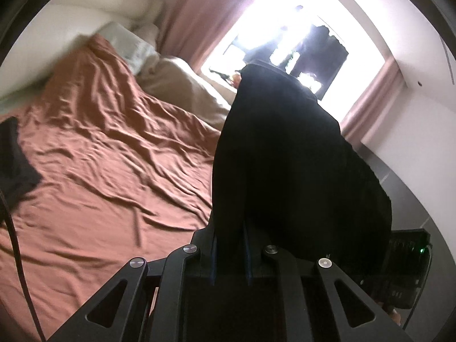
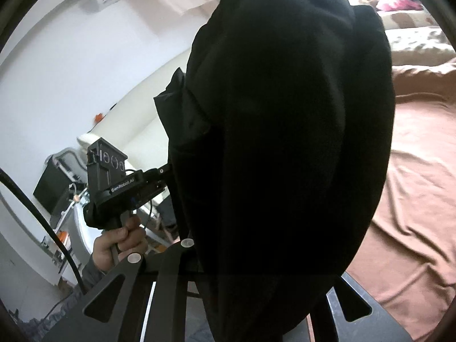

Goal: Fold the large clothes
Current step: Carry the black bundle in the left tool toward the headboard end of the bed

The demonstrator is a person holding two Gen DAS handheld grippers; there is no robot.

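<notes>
A large black garment (image 1: 285, 156) hangs in the air between both grippers, above a bed with a rust-brown sheet (image 1: 108, 148). My left gripper (image 1: 230, 245) is shut on the garment's edge, and the cloth drapes over its fingers. In the right wrist view the garment (image 2: 285, 142) fills the middle and covers my right gripper (image 2: 256, 279), which is shut on it; its fingertips are hidden. The left gripper (image 2: 166, 175) shows there too, at the left, held by a hand and clamped on the cloth's edge.
Another dark cloth (image 1: 14, 159) lies at the bed's left edge. Pillows and a beige duvet (image 1: 182, 85) lie at the head of the bed, under a bright window with pink curtains (image 1: 199, 17). A dark device with a green light (image 1: 410, 256) stands at the right. The brown sheet (image 2: 413, 185) spreads out at the right.
</notes>
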